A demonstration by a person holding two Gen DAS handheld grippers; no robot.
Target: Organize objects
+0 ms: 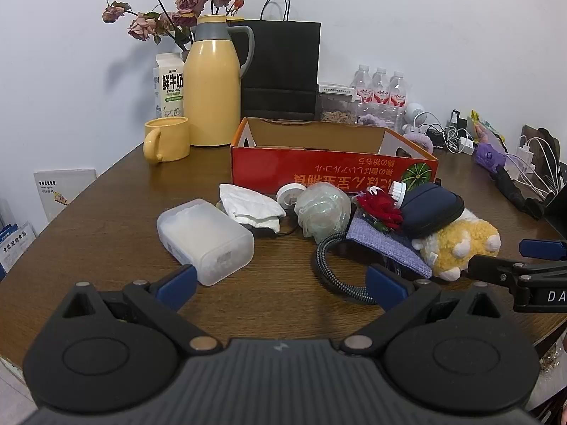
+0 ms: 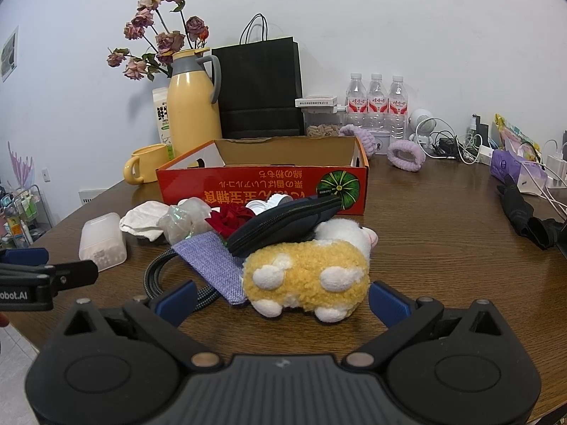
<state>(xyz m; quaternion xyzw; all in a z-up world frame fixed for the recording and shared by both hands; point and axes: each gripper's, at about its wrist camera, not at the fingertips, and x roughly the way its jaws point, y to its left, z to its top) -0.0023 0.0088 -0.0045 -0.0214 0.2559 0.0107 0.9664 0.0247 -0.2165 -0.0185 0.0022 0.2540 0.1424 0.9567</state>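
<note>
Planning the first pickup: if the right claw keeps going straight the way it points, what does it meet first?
Most likely the yellow plush toy, lying straight ahead between the open right claw's fingers; exact depth is unclear.

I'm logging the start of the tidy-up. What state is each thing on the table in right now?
left gripper: open, empty
right gripper: open, empty, plush toy just ahead
red cardboard box: open-topped, nothing seen inside
plush toy: lying on its side
dark zip pouch: closed, resting on the plush toy
yellow mug: upright
yellow thermos jug: upright, lid on
clear plastic container: lying flat
</note>
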